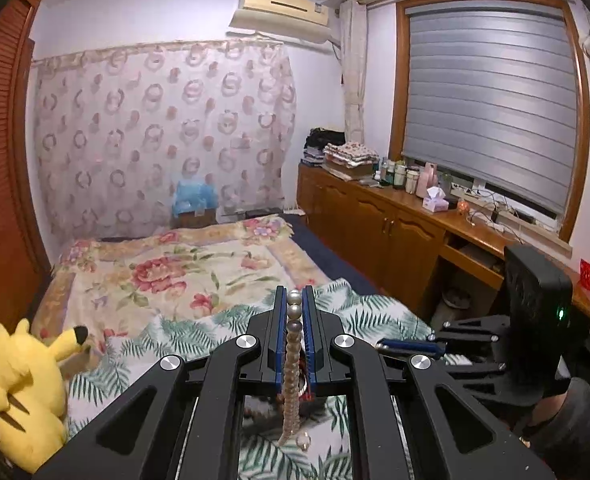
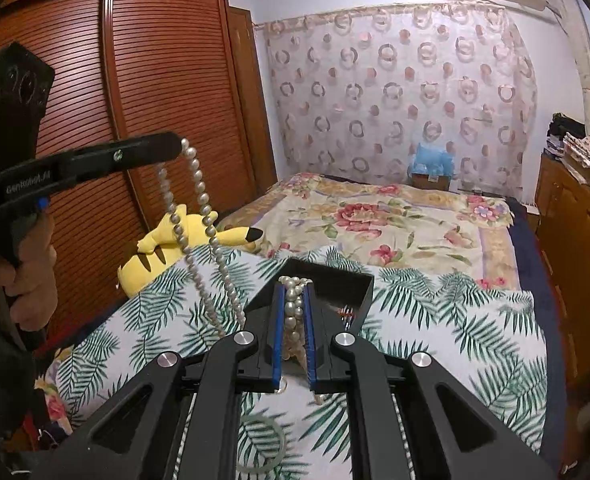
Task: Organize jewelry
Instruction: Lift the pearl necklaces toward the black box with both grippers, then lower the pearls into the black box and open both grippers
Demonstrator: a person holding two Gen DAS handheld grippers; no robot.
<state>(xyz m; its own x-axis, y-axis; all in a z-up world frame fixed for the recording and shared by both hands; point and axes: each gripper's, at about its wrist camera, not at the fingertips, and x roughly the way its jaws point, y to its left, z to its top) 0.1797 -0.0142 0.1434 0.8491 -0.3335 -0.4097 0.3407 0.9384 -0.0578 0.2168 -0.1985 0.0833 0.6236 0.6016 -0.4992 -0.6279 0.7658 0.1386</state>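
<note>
A long pearl necklace (image 1: 293, 344) is clamped between the blue pads of my left gripper (image 1: 293, 296), its strands hanging down below the jaws. In the right wrist view the left gripper (image 2: 175, 146) shows at upper left with the necklace (image 2: 199, 216) hanging in a loop from its tip. My right gripper (image 2: 293, 284) is shut on the other end of the same pearl necklace (image 2: 293, 312). A black open jewelry box (image 2: 331, 280) lies on the palm-leaf cloth just beyond the right gripper's tips. The right gripper (image 1: 415, 346) shows side-on in the left wrist view.
A pale green bangle (image 2: 263, 444) lies on the palm-leaf cloth (image 2: 435, 320) under the right gripper. A small clear ring (image 1: 303, 440) lies below the left gripper. A yellow plush toy (image 1: 27, 392) sits at the bed's left edge. A wooden cabinet (image 1: 375, 220) runs along the right.
</note>
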